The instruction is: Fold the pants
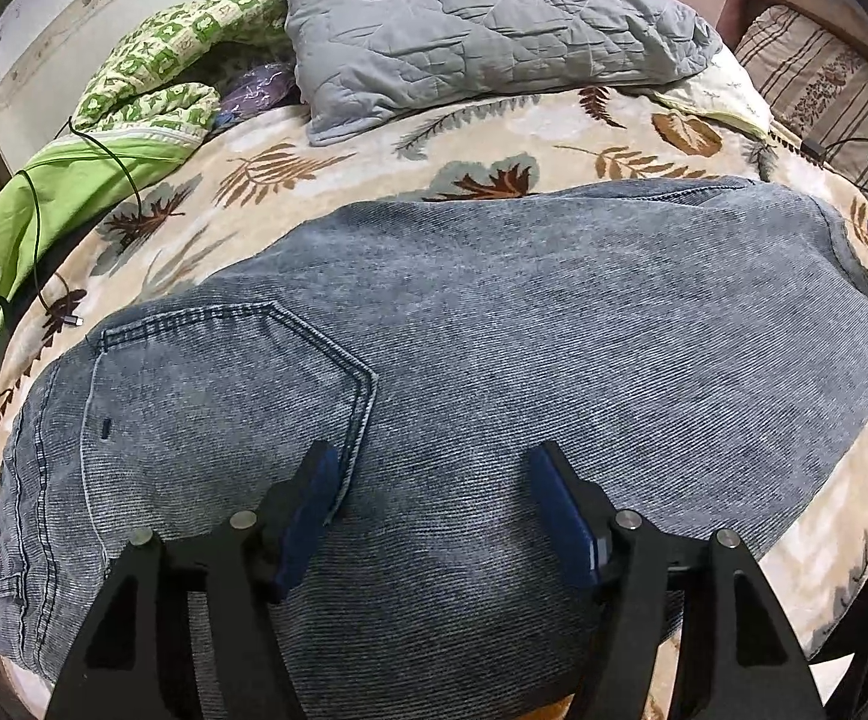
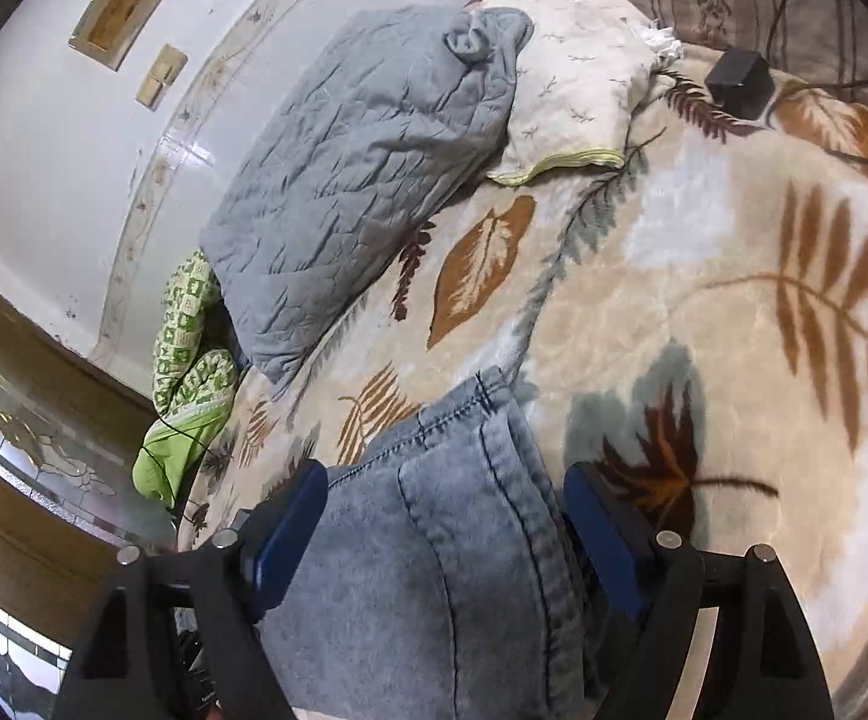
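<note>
Left wrist: left claw (image 1: 434, 474) spread wide above pants (image 1: 494, 312); right claw (image 2: 443, 495) spread, straddling pants

Soft, even indoor light; heavy fisheye bending at the rims.

Both views are bright and mostly sharp, with dark vignette corners. Ahead and left of the right gripper (image 2: 439, 501), glare streaks the glossy wall (image 2: 44, 138). Under the left gripper (image 1: 434, 483), the pants (image 1: 494, 324) show only faint shadow. The bed's (image 1: 374, 162) edges curve strongly, and detail softens toward the frame borders.
</note>
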A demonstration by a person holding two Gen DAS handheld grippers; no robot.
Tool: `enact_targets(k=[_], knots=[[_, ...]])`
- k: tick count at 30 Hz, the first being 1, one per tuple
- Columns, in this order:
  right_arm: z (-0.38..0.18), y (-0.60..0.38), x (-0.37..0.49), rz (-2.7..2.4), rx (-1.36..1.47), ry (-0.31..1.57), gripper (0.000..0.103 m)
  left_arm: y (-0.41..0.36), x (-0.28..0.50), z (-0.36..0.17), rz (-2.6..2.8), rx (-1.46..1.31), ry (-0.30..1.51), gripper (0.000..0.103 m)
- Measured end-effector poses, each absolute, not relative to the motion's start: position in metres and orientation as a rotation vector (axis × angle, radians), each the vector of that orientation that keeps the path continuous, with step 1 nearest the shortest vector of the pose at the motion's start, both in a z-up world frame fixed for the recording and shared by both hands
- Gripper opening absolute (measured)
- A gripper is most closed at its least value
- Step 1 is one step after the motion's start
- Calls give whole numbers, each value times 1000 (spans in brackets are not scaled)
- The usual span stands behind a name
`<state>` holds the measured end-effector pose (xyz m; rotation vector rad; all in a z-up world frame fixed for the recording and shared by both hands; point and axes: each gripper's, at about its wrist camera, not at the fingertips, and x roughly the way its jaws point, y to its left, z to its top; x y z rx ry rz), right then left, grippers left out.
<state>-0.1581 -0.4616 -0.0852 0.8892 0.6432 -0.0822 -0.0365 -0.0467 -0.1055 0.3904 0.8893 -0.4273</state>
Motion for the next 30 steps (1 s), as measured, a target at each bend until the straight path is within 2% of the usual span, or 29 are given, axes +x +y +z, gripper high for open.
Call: enact_targets(k=[4, 6, 7, 8, 9, 11, 13, 16, 24, 30], knots=[[-94, -456, -131, -53, 862, 717, 84, -45, -36, -102, -420, 372, 878, 68], [-99, -453, -117, -81, 833, 763, 81, -41, -34, -99, -406, 353, 869, 68], [-103, -452, -110, -91, 822, 776, 77, -39, -33, -97, -404, 338, 868, 68], [-105, -451, -105, -84, 815, 786, 68, -37, -32, -96, -403, 324, 868, 68], [-109, -450, -98, -77, 805, 807, 63, -35, -30, -96, -403, 312, 871, 68], [-115, -446, -87, -86, 763, 852, 26, -33, -28, -97, -397, 298, 882, 68], [-115, -442, -83, -83, 728, 861, 16, -33, -26, -97, -392, 294, 885, 68], [-104, -441, -84, -99, 685, 801, 13, -33, -25, -94, -389, 283, 872, 68], [-84, -449, -79, -172, 650, 693, 12, -27, -18, -90, -355, 223, 862, 68], [-115, -462, -56, -261, 649, 788, 13, -26, -15, -96, -326, 237, 878, 68]])
